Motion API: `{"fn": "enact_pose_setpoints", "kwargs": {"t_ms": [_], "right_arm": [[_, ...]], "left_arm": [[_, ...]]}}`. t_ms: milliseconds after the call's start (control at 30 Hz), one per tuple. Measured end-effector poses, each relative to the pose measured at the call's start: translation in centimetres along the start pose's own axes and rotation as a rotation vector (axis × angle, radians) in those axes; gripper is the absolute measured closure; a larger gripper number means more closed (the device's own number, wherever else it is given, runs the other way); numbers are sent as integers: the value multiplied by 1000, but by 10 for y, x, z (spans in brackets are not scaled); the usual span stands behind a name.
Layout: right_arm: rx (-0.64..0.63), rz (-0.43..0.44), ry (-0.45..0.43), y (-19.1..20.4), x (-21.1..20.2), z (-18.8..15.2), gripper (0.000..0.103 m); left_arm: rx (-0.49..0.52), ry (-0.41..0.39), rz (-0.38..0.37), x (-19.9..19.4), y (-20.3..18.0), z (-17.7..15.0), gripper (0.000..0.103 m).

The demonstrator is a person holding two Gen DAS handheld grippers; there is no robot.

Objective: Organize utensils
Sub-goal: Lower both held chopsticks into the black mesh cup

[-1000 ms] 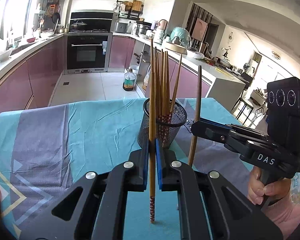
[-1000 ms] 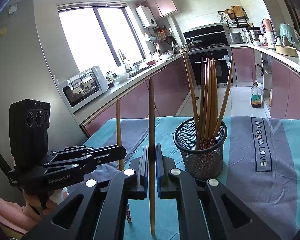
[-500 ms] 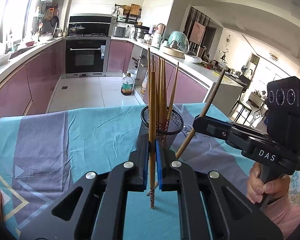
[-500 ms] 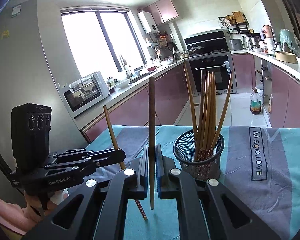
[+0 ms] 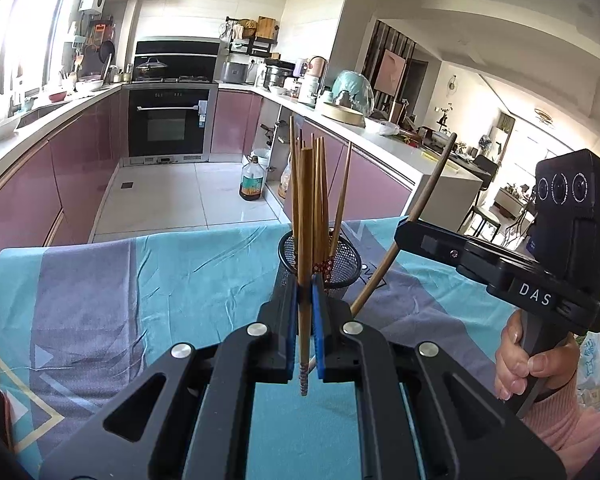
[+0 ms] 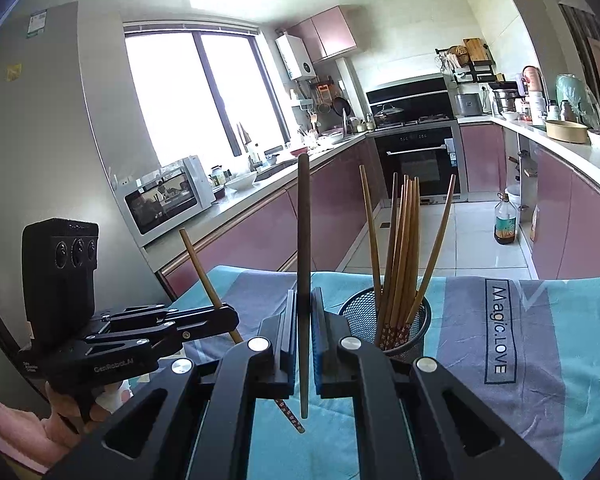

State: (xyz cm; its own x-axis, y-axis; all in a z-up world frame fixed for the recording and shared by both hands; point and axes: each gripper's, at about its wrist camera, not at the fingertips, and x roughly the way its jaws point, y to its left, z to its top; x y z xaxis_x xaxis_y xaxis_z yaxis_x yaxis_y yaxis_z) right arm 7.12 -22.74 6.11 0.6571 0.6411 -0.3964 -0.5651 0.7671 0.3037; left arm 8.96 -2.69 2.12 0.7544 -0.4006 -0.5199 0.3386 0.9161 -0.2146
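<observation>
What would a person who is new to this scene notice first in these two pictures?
First, the two black handheld tools, left tool and right tool, each shut on one brown wooden chopstick over the table. Next, the black round wire-mesh holder just beyond them on the teal and grey tablecloth, with a bundle of wooden chopsticks standing in it.

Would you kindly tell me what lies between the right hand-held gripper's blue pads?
A single dark chopstick, clamped upright between the right hand-held gripper's pads, as the right wrist view shows.
</observation>
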Motion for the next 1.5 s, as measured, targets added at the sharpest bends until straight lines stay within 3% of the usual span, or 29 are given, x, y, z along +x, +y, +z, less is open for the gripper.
{"fn": "enact_pose_setpoints", "kwargs": {"t_ms": [667, 1500], "right_arm": [[-43, -15, -45, 1, -14, 17, 98], [-97, -45, -137, 4, -18, 62, 98]], "left_arm": [[32, -41, 3, -6, -5, 19, 96], [91, -173, -2, -37, -28, 69, 96]]}}
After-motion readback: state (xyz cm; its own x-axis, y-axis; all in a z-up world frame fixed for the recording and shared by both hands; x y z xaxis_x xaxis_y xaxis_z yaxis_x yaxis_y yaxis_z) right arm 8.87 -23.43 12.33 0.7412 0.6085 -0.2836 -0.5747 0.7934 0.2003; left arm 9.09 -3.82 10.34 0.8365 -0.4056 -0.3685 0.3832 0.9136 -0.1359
